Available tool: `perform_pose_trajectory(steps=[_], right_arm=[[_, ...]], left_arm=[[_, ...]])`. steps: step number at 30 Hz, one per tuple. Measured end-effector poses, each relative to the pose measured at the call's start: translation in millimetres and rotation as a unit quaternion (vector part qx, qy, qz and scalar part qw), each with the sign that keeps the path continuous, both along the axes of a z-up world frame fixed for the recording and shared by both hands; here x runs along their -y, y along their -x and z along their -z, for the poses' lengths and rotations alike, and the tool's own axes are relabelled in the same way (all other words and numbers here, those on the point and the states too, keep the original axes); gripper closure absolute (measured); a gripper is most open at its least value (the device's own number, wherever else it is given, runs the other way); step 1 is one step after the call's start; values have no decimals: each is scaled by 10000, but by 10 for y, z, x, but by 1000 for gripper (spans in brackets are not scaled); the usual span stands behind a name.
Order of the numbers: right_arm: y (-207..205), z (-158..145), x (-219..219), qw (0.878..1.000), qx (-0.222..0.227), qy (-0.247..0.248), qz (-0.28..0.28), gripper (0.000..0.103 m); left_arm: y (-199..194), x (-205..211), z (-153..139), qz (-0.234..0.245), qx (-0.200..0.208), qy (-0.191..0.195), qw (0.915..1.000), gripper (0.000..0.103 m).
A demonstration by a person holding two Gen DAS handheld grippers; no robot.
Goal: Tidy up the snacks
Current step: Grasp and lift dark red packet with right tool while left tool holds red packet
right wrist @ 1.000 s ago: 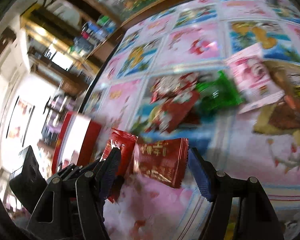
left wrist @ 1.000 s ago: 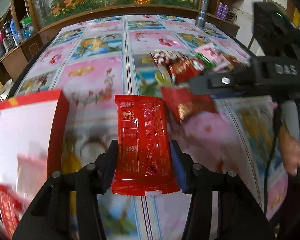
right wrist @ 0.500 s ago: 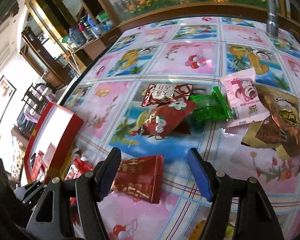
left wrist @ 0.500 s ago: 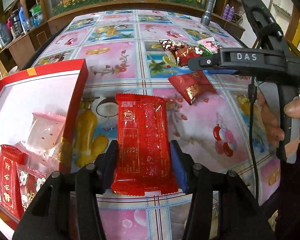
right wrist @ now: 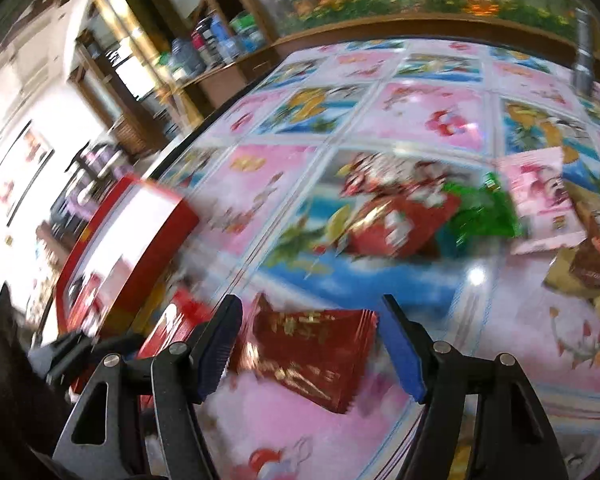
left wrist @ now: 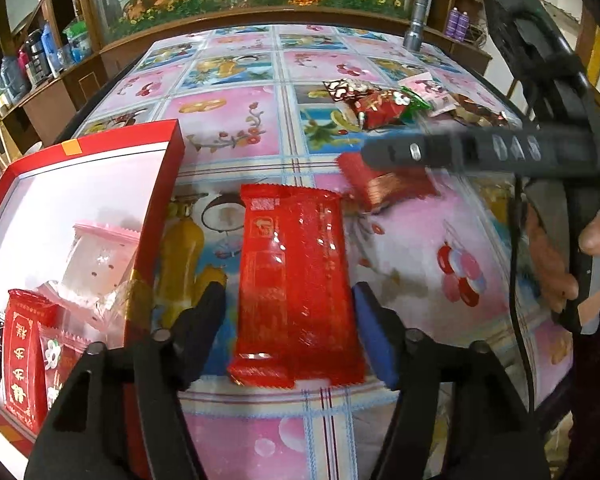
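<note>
My left gripper (left wrist: 290, 328) is open, its fingers either side of a long red snack packet (left wrist: 296, 280) that lies flat on the table, with small gaps at both pads. The red box (left wrist: 156, 208) with a white inside stands to its left and holds several snacks (left wrist: 24, 356). My right gripper (right wrist: 310, 348) is open around a dark red gold-printed packet (right wrist: 312, 356) lying on the table; it also shows in the left wrist view (left wrist: 384, 186) under the right gripper's body (left wrist: 480, 152). The long red packet (right wrist: 176, 324) shows blurred left of it.
A pile of loose snacks (right wrist: 420, 216) lies farther back on the patterned tablecloth: red, green (right wrist: 484, 212), pink (right wrist: 540, 196) and brown (right wrist: 596, 248) packets. A metal flashlight (left wrist: 416, 32) stands at the far edge. Shelves with bottles run along the left wall.
The left gripper has opened off the long red packet, which now lies on the table. The right gripper has dropped closer around the dark red packet, with motion blur.
</note>
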State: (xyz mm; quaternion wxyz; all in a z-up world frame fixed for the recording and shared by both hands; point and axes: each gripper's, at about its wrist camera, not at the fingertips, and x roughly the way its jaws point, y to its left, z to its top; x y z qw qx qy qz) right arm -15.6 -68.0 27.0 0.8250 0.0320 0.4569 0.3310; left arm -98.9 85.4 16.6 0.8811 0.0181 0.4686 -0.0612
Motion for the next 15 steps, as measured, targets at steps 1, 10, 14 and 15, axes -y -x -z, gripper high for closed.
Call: perform_pose_trajectory(steps=[1, 10, 14, 15], right_arm=[[70, -1, -16, 9999, 31, 61, -126, 32], [670, -39, -13, 9909, 683, 856, -782, 32], [591, -110, -61, 9846, 936, 1296, -702, 32], [580, -109, -94, 9831, 949, 1367, -767, 31]], left_arm=[[23, 2, -6, 62, -4, 45, 10000, 47], [124, -45, -37, 202, -97, 481, 9986, 48], [139, -71, -39, 114, -144, 536, 9984, 48], [143, -72, -37, 100, -144, 539, 9984, 48]])
